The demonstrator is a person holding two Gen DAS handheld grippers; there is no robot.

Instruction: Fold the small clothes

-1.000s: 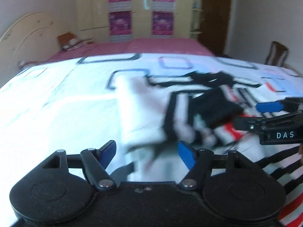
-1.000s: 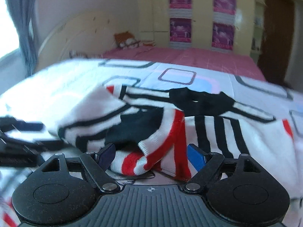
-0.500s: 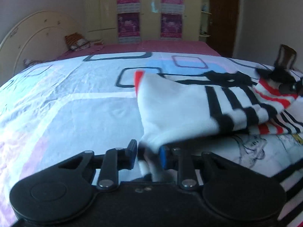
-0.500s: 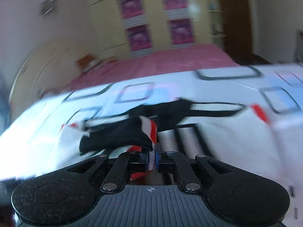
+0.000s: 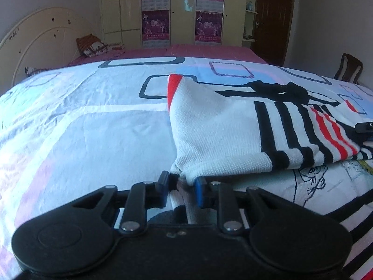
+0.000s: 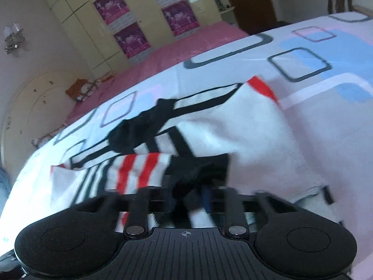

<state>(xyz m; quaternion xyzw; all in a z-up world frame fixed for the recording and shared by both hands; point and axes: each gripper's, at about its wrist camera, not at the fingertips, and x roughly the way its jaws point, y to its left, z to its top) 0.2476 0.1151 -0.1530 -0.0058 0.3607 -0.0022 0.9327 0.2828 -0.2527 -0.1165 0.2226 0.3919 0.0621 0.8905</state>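
A small white knit garment (image 5: 221,130) with black and red stripes lies on the bed, its lower part lifted and folded back. My left gripper (image 5: 180,185) is shut on the garment's white bottom corner. My right gripper (image 6: 188,196) is shut on the garment's black and striped edge (image 6: 139,170) at the other side; this view is blurred and tilted. A bit of the right gripper (image 5: 364,126) shows at the right edge of the left wrist view.
The bed sheet (image 5: 93,128) is white with blue, pink and black squares. Beyond it lies a pink bedspread (image 5: 186,50), a headboard (image 5: 35,37) on the left, wardrobes with posters (image 5: 155,25) and a chair (image 5: 348,68) at the right.
Both grippers went from open to shut on the garment's bottom edge and lifted it. The right gripper has swung and tilted, carrying its striped edge over the garment.
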